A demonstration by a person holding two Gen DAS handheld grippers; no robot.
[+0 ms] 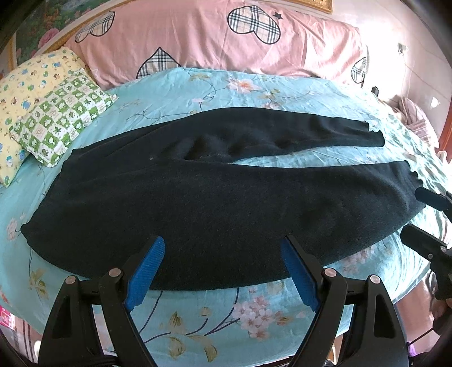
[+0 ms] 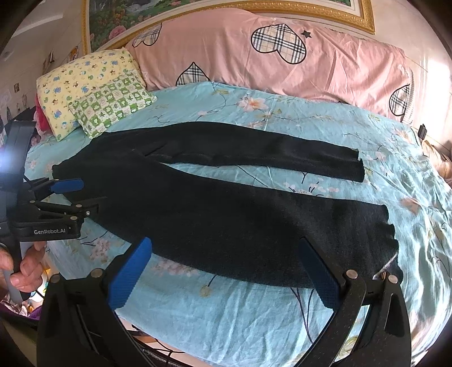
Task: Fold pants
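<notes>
Dark pants (image 1: 197,197) lie flat across the light blue flowered bed sheet (image 1: 226,316), waist to the left, two legs spread apart to the right. In the right wrist view the pants (image 2: 226,214) show the same way. My left gripper (image 1: 223,248) is open and empty, just above the near edge of the pants by the waist end. My right gripper (image 2: 226,251) is open and empty over the near leg by its cuff. The right gripper also shows at the right edge of the left wrist view (image 1: 415,211), and the left gripper at the left of the right wrist view (image 2: 87,197).
A long pink pillow with plaid hearts (image 1: 214,42) lies along the headboard. Two small patterned pillows (image 1: 56,113) sit at the back left. A framed picture (image 2: 226,8) hangs behind. More bedding (image 1: 415,118) lies at the far right.
</notes>
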